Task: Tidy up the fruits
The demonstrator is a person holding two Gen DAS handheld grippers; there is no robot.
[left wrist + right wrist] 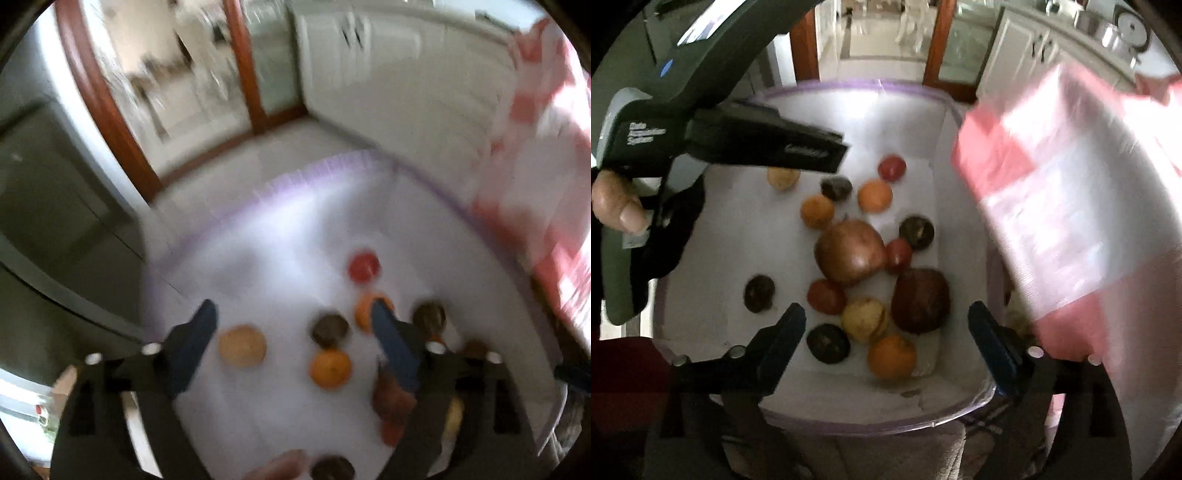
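A clear bin with a purple rim (857, 85) and a white lining holds several fruits: two big brownish-red ones (849, 251), oranges (892, 356), small red ones (892, 168), dark round ones (827, 343) and a yellowish one (864, 319). My right gripper (886, 314) hangs open above the near end of the bin, holding nothing. My left gripper (295, 325) is open too, over an orange (330, 368), a dark fruit (330, 328) and a pale yellow fruit (242, 346). One of its fingers (812, 149) reaches over the bin's far left in the right wrist view, with a hand (617, 206) on the handle.
A pink and white plastic bag (1071, 206) hangs blurred at the right, beside and above the bin's right wall; it also shows as the bag (546, 184) in the left wrist view. White cabinets (1023, 48) and a wooden door frame (96, 110) stand beyond. The left wrist view is blurred.
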